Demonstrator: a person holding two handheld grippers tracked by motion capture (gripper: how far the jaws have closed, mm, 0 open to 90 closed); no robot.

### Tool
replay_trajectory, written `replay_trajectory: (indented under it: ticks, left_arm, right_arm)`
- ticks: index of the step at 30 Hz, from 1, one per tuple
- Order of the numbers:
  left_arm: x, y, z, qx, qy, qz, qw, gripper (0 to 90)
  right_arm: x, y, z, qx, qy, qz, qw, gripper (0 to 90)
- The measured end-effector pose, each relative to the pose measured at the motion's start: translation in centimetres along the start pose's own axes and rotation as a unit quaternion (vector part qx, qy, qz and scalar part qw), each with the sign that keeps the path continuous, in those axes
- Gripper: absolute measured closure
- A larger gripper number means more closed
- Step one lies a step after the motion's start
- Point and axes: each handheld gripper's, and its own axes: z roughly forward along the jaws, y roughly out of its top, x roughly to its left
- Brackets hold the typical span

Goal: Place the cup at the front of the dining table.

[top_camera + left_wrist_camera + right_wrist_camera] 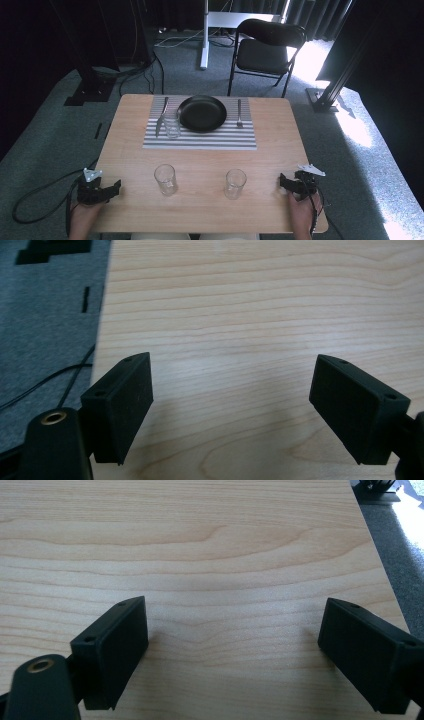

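Note:
Two clear glasses stand on the near half of the wooden table [200, 160]: one at centre left [165, 179], one at centre right [235, 183]. A third glass [172, 125] stands on the striped placemat [200, 135], next to a black plate [202, 113], with a knife [161, 116] to the left and a fork [239, 113] to the right. My left gripper [119, 188] rests at the table's near left edge, open, with bare wood between its pads [122, 407]. My right gripper [281, 182] rests at the near right edge, open, with nothing between its pads [114, 647].
A black folding chair [267, 50] stands beyond the table's far side, next to a white stand post [204, 35]. Black frame legs stand at far left [87, 75] and far right [332, 85]. Cables run over the grey carpet [45, 340].

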Motion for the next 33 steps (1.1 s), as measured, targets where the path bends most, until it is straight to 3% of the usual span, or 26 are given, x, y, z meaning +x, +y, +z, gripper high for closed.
replay_trajectory:
  ticks: [8, 25, 29, 33]
  left_arm:
    - [0.0, -0.8, -0.3, -0.001, 0.031, -0.009, 0.9995, 18.2]
    - [-1.5, -2.1, -0.7, 0.014, 0.026, -0.025, 0.9993, 18.1]
    - [-1.3, -1.9, -1.1, -0.003, 0.023, -0.047, 0.9986, 18.1]
    - [-1.5, -1.8, -1.1, -0.004, 0.019, -0.04, 0.999, 18.0]
  right_arm:
    - [0.0, 0.0, 0.0, 0.0, 0.0, 0.0, 1.0, 12.0]
    - [0.0, -0.1, -0.1, -0.001, 0.0, 0.0, 1.0, 12.0]
    - [0.0, -0.1, -0.1, 0.0, 0.0, 0.0, 1.0, 12.0]
    - [0.0, -0.1, -0.1, 0.0, 0.0, 0.0, 1.0, 12.0]
